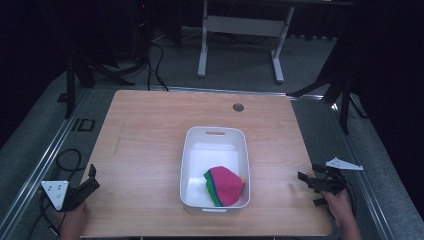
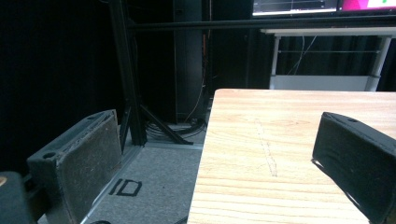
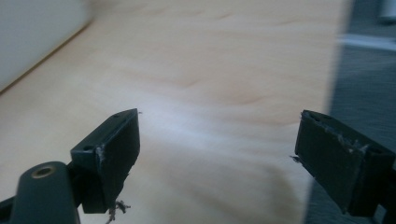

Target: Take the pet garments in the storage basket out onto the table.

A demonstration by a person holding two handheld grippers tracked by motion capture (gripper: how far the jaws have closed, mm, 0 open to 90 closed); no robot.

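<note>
Both hand-held grippers (image 1: 309, 181) wide open, empty

Left gripper (image 2: 224, 158) jaws wide apart, nothing between; one over grey floor (image 2: 159, 177) with "ID" marking (image 2: 126, 187), other above wooden table (image 2: 280, 140) edge.

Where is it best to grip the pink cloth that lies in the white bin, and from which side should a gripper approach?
Probably from above: the white bin walls block any level approach. Grip the raised pink middle of the folded cloth, or its green edge facing the bin's bare floor, where a jaw has room. The right gripper is open and nearer.
</note>
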